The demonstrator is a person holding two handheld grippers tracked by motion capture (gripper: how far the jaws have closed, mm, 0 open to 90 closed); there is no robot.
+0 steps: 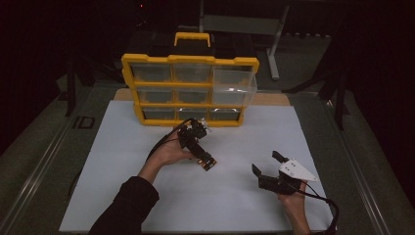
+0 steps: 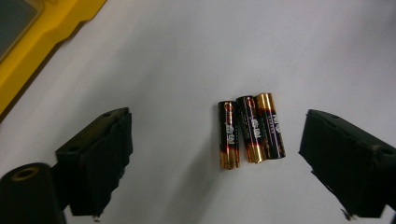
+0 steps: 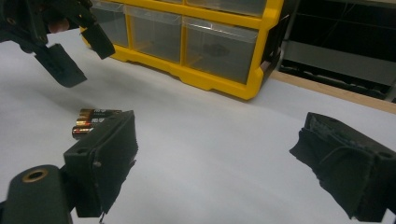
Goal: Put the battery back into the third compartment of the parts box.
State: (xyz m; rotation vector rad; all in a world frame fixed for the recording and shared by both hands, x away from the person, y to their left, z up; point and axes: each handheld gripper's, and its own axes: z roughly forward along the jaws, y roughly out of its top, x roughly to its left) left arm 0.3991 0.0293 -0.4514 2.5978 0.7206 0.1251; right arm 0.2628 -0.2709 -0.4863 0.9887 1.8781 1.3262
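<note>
Three black-and-gold batteries lie side by side on the white sheet. In the left gripper view they sit on the sheet between my left gripper's open jaws, nearer the right one. From the high view, my left gripper tilts down over the batteries at mid-table. My right gripper rests open and empty to their right. In the right gripper view, the batteries are partly hidden behind the left jaw of my right gripper, and the left gripper hangs just above them.
A yellow organizer with clear drawers stands at the back of the white sheet; its top-right drawer is pulled out. In the right gripper view, a lower drawer holds something dark. Metal rails run along the table's sides.
</note>
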